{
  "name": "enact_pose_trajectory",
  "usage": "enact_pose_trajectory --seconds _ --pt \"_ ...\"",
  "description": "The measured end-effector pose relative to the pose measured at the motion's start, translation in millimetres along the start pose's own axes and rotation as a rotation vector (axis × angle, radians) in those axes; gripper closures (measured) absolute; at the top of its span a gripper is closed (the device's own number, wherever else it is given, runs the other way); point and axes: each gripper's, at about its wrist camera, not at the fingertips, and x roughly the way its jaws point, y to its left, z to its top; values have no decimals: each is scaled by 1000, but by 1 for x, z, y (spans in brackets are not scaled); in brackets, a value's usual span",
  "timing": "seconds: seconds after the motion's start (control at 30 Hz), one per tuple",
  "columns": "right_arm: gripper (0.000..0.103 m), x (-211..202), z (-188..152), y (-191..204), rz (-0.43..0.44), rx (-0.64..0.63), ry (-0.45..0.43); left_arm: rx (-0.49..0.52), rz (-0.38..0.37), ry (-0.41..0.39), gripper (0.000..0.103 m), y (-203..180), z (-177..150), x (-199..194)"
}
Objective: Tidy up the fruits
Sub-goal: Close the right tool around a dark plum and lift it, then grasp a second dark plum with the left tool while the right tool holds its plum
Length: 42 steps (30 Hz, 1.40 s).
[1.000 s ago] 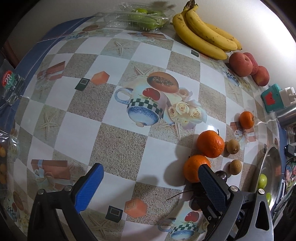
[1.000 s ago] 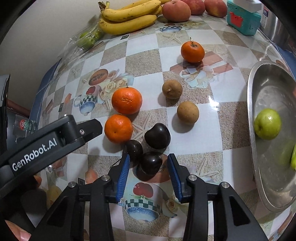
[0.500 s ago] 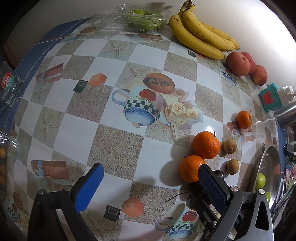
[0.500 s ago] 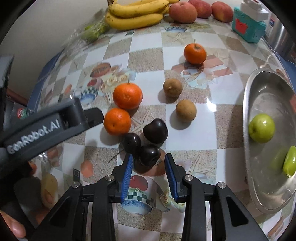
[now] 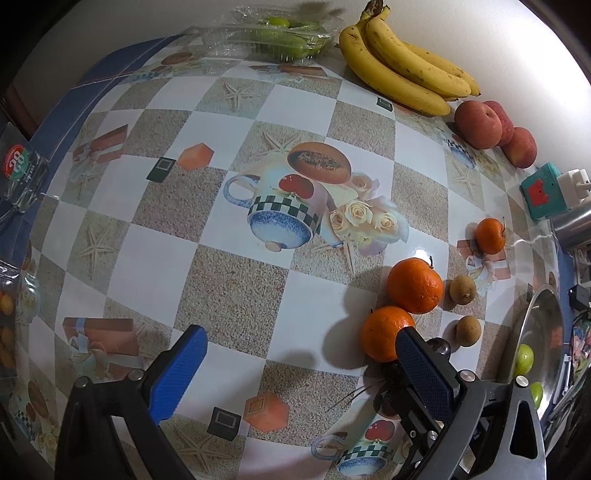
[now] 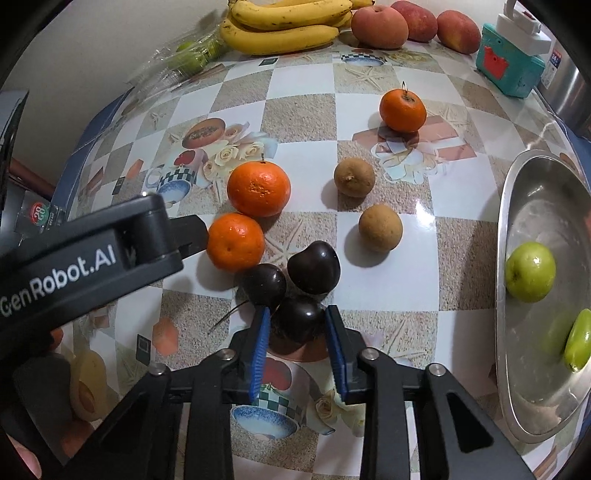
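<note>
The nearest dark, glossy cherry point(image 6: 300, 318) lies on the table point(image 6: 461, 280) covered by a checked printed cloth, between the blue-padded fingers of the right gripper point(image 6: 297, 345); these have just been closing and now press its two sides. Touching this cherry on its far side are two more dark cherries point(image 6: 314, 266), and just beyond those sit two orange mandarins point(image 6: 258, 188). Two small brown round fruits point(image 6: 380, 228) lie right of the cherries, with a third, smaller mandarin point(image 6: 402, 110) farther off. Well to the right of the cherries, a shallow stainless-steel bowl point(image 6: 532, 184) already holds a round green fruit point(image 6: 530, 271) and a second green piece point(image 6: 577, 344) at its near wall. Far from the cherries, by the wall, rest a bunch of yellow bananas point(image 6: 284, 26) and three red peaches point(image 6: 379, 25). The left gripper point(image 5: 295, 362) hangs with its fingers spread wide and empty, left of the mandarins. Judged from this layout, sorting has only begun: most fruit remains loose on the table.
</note>
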Motion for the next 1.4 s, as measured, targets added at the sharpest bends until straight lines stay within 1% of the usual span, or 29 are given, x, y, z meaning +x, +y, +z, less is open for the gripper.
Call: enact_pose_trajectory --seconds 0.1,0.27,0.4,0.53,0.63,0.77,0.83,0.9,0.97,1.07,1.27,1.4 --pt "77 -2 0 0 1 -1 -3 0 -1 -1 0 0 0 0" --pt "77 -13 -2 -6 5 14 -20 1 -9 1 0 -2 0 -1" --pt "77 -29 -2 -18 21 68 -57 3 -16 0 0 -4 0 -2" --pt "77 -45 -2 -36 -16 127 -97 3 -52 18 0 -9 -1 -2" --pt "77 -53 -2 -48 -16 172 -111 32 -71 36 0 -19 -4 0" --pt "77 -61 -2 -59 -12 213 -133 94 -64 42 2 -36 -9 1" --pt "77 -66 -3 -63 -13 227 -144 110 -59 46 7 -42 -12 1" --pt "77 -70 -4 -65 -12 238 -157 116 -60 55 16 -45 -13 3" --pt "77 -73 -4 -68 -5 246 -167 128 -63 70 20 -48 -15 7" --pt "77 -74 -4 -68 1 252 -170 145 -63 85 32 -54 -18 10" --pt "77 -74 -4 -67 14 259 -172 177 -67 81 51 -63 -21 9" --pt "77 -74 -4 -68 21 260 -171 188 -60 80 55 -65 -23 7"
